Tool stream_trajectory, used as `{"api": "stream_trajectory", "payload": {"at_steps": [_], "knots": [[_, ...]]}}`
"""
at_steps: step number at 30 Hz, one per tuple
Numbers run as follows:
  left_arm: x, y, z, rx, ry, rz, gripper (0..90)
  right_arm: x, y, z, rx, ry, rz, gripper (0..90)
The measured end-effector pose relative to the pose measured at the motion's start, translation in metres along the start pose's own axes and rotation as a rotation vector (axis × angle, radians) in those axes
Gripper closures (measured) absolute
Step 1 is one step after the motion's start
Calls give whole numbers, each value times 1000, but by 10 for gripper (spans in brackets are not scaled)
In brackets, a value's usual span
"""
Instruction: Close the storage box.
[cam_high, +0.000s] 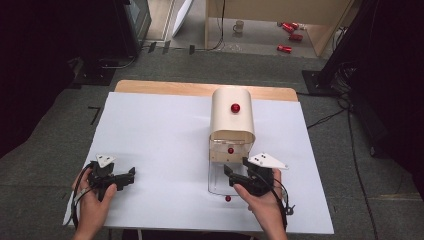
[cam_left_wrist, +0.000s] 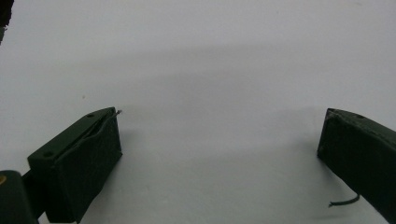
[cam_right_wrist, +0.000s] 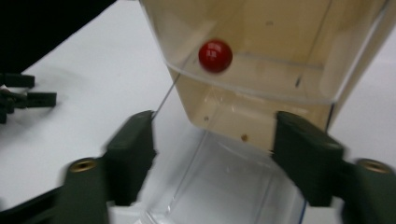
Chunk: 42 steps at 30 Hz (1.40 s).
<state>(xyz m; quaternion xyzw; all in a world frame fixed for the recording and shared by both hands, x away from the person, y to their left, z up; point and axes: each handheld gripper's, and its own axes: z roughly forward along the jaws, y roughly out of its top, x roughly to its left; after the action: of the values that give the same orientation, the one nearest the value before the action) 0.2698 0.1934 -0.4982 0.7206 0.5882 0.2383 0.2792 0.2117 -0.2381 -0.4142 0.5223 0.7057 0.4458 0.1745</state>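
Note:
A cream box with a rounded top (cam_high: 232, 117) stands on the white table sheet (cam_high: 160, 140), with a red knob (cam_high: 235, 107) on its curved front. Lower down, a clear panel (cam_right_wrist: 261, 51) carries a second red knob (cam_right_wrist: 215, 55). A clear flap (cam_high: 218, 181) lies flat on the sheet before the box, a small red knob (cam_high: 228, 198) at its near end. My right gripper (cam_right_wrist: 215, 135) is open just before the box's mouth, over the flap, with nothing between its fingers. My left gripper (cam_left_wrist: 219, 126) rests open over bare sheet, at the front left (cam_high: 127, 176).
The wooden table edge (cam_high: 200, 89) shows behind the sheet. On the floor beyond are a mug (cam_high: 239, 26) and red cans (cam_high: 290, 30) under a wooden frame. Dark stands and cables flank the table.

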Motion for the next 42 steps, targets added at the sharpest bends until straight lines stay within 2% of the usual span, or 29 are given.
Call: {"api": "stream_trajectory", "payload": {"at_steps": [1,2,3,7,12,15,21,26,30,33,39,42], "knots": [[0,0,0,-1,0,-1,0,1,-7,-3,15,-12,-5,123],[0,0,0,-1,0,-1,0,1,-7,-3,15,-12,-5,123],[0,0,0,-1,0,-1,0,1,-15,-7,20,-12,-11,79],[0,0,0,0,0,0,0,2,-29,-16,28,-29,-17,34],[0,0,0,-1,0,0,0,3,-41,-23,21,-69,-9,32],[0,0,0,0,0,0,0,-2,-50,-28,10,-129,4,32],[0,0,0,0,0,0,0,-6,-62,-29,35,-133,26,32],[0,0,0,0,0,0,0,1,-74,-32,51,-152,13,30],[0,0,0,0,0,-1,0,5,-82,-32,66,-161,30,31],[0,0,0,0,0,0,0,7,-87,-29,86,-179,45,51],[0,0,0,0,0,-1,0,16,-92,-20,113,-162,35,92],[0,0,0,0,0,-1,0,18,-95,-17,119,-169,35,135]]}}
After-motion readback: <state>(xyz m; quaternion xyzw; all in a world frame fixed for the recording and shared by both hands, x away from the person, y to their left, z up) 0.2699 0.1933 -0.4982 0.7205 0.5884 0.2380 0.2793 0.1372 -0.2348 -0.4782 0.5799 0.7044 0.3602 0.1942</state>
